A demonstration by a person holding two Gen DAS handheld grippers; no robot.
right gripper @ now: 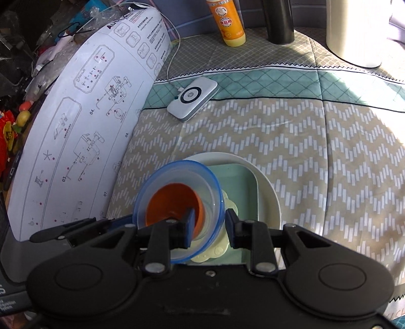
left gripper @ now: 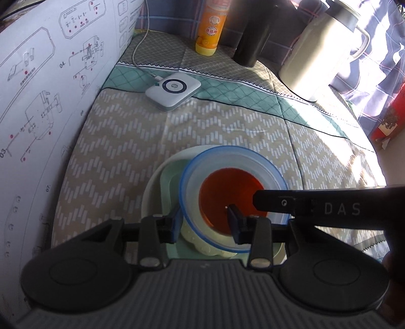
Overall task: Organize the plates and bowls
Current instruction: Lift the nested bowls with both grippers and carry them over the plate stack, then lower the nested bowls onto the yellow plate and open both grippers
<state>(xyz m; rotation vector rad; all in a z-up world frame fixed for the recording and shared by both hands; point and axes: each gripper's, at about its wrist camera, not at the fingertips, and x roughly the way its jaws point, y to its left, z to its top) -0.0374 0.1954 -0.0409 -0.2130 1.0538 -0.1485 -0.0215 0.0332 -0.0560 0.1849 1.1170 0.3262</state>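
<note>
A clear bowl with a blue rim (left gripper: 243, 162) (right gripper: 162, 174) holds an orange bowl (left gripper: 222, 187) (right gripper: 169, 200) inside it. They sit on a pale yellow flower-shaped plate (left gripper: 202, 245) (right gripper: 217, 250), a green square plate (left gripper: 172, 177) (right gripper: 235, 182) and a white round plate (left gripper: 152, 187) (right gripper: 268, 192). My left gripper (left gripper: 203, 217) straddles the blue rim's left side, its jaws apart. My right gripper (right gripper: 208, 224) straddles the rim's right side, also apart. The right gripper's finger (left gripper: 278, 200) shows in the left wrist view.
The stack sits on a patterned cloth (right gripper: 316, 141). A white instruction sheet (right gripper: 76, 121) stands to the left. A white charger pad (left gripper: 173, 91) (right gripper: 193, 97), an orange bottle (left gripper: 210, 27) (right gripper: 227, 22), a dark cylinder (left gripper: 250, 43) and a white jug (left gripper: 319, 53) stand at the back.
</note>
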